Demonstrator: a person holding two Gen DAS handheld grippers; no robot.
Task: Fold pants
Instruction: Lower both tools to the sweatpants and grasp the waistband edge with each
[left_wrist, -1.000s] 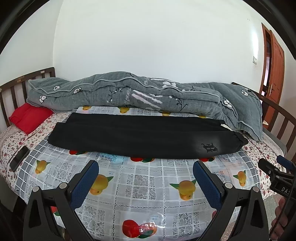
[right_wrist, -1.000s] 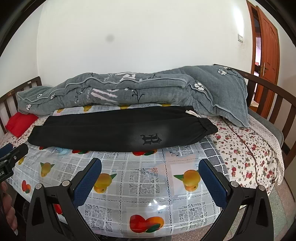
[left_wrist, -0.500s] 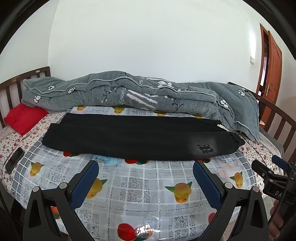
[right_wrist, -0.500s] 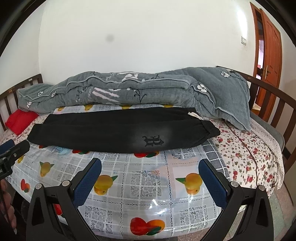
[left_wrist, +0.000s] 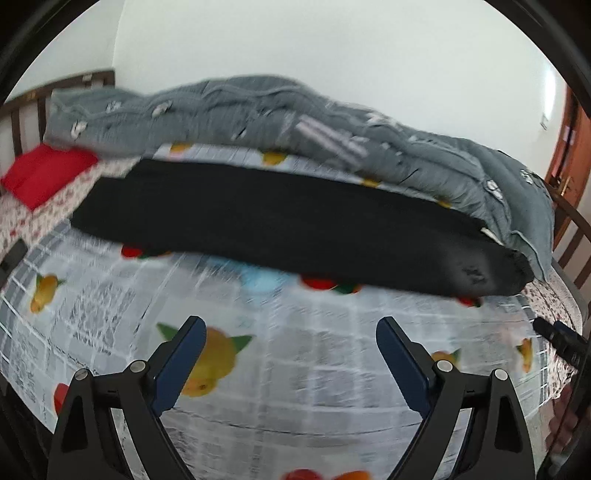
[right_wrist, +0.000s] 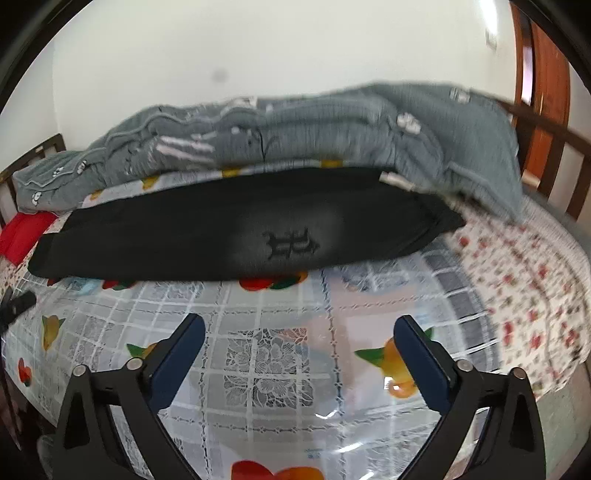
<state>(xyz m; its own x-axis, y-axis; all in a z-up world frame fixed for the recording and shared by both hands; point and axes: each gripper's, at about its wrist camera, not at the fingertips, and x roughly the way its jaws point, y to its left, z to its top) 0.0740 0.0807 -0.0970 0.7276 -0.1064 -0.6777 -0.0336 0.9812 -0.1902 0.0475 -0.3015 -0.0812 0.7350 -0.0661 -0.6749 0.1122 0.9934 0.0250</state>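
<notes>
Black pants (left_wrist: 280, 221) lie flat and lengthwise across the bed, waistband with a dark logo (right_wrist: 290, 245) at the right end, leg cuffs at the left. They also show in the right wrist view (right_wrist: 221, 229). My left gripper (left_wrist: 290, 336) is open and empty above the fruit-print cover, short of the pants' near edge. My right gripper (right_wrist: 299, 338) is open and empty, in front of the logo end. Both views are blurred by motion.
A rolled grey quilt (left_wrist: 295, 122) lies along the wall behind the pants. A red pillow (left_wrist: 40, 173) sits at the left end. Wooden bed rails (right_wrist: 554, 147) and a brown door stand at the right. The fruit-print plastic cover (right_wrist: 266, 354) spans the bed.
Both grippers have moved forward and closer to the bed; the pants look larger and nearer. Both views have tilted. The jaws stay open.
</notes>
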